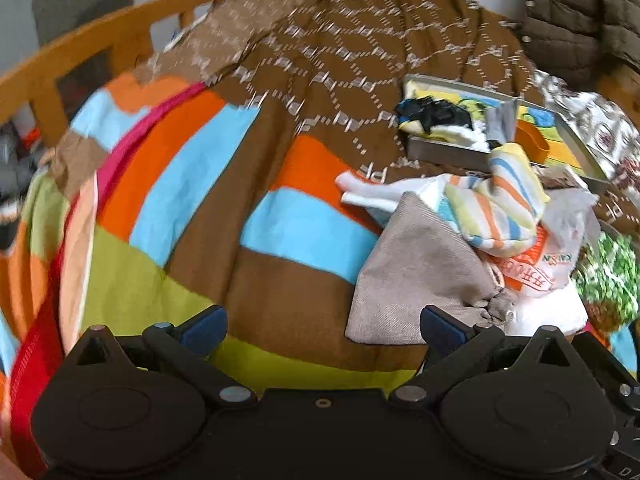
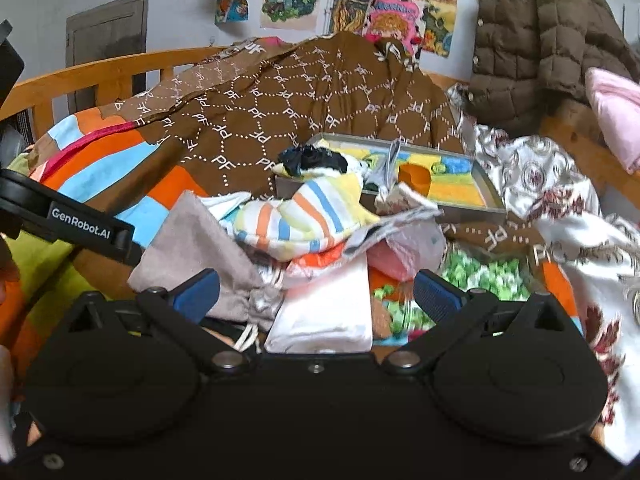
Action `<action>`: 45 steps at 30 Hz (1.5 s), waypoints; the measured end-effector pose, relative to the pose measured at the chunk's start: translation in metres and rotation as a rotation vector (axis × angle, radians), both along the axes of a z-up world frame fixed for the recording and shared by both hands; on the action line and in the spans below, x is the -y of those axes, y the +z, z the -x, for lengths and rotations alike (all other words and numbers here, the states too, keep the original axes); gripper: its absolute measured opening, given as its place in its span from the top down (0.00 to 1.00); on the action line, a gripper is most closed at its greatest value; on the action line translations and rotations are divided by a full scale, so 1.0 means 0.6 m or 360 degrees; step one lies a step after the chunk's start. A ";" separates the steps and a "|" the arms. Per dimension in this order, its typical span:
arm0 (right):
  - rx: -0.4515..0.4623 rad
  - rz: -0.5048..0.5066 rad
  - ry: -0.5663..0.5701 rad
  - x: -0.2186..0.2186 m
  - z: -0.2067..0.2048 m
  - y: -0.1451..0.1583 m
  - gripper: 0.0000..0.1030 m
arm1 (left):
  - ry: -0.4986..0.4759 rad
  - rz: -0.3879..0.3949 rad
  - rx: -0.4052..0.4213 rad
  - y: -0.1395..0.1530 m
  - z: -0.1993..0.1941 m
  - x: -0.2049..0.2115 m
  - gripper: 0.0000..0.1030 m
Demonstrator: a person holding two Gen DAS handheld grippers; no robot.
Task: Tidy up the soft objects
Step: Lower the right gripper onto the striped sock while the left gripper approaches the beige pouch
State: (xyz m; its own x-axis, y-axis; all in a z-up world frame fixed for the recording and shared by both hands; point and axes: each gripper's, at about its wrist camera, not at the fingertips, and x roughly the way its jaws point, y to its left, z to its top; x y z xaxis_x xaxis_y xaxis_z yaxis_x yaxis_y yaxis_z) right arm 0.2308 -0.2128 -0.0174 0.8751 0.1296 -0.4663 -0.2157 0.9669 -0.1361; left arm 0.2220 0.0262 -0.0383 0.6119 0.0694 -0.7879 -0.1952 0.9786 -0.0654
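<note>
Right gripper nearest, jaws apart, empty, over a white satin pouch and grey drawstring bag. Left gripper also spread wide, empty, grey bag just beside its right finger. Soft pile sits on the bed: striped cloth on top, plastic bag tangled under it, tray behind. Risks: a pinch likely grabs several layers at once; drawstring may snag; satin looks slippery; dragging could knock the tray.

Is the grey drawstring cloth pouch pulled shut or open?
Shut: the grey drawstring cloth pouch has its neck gathered into tight puckers, with a cord hanging below.
</note>
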 end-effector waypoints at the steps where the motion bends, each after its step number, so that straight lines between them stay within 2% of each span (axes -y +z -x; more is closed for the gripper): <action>1: 0.0017 0.0019 0.0007 -0.003 -0.004 0.000 0.01 | 0.0023 0.0034 -0.0023 -0.004 -0.003 -0.004 0.01; 6: 0.0123 0.0158 0.0043 -0.020 -0.032 0.002 0.01 | 0.0100 0.0134 -0.0097 -0.020 -0.012 -0.015 0.01; 11: 0.0172 0.0276 0.0109 -0.035 -0.066 -0.009 0.01 | 0.0133 0.0210 -0.0115 -0.029 -0.027 -0.020 0.01; 14: 0.0214 0.0345 0.0152 -0.043 -0.088 -0.016 0.01 | 0.0154 0.0286 -0.0079 -0.032 -0.039 -0.021 0.01; 19: 0.0180 0.0334 0.0200 -0.052 -0.132 -0.026 0.01 | 0.0089 0.0214 0.0024 -0.030 -0.057 -0.002 0.01; 23: 0.0144 0.0338 0.0256 -0.057 -0.153 -0.038 0.03 | 0.0061 0.0328 0.0078 -0.027 -0.066 0.000 0.01; 26: 0.0096 0.0338 0.0281 -0.061 -0.167 -0.049 0.12 | 0.0078 0.0415 0.0100 -0.029 -0.073 -0.002 0.01; 30: 0.0034 0.0340 0.0291 -0.066 -0.173 -0.062 0.26 | 0.0114 0.0454 0.0065 -0.038 -0.088 -0.006 0.01; 35: -0.0001 0.0325 0.0293 -0.066 -0.177 -0.067 0.36 | 0.0190 0.0558 0.0047 -0.047 -0.099 -0.024 0.02; 37: -0.0020 0.0309 0.0294 -0.065 -0.180 -0.070 0.43 | 0.0209 0.0601 0.0047 -0.050 -0.104 -0.029 0.03; 45: -0.0070 0.0278 0.0300 -0.061 -0.180 -0.076 0.65 | 0.0203 0.0633 0.0055 -0.059 -0.114 -0.029 0.09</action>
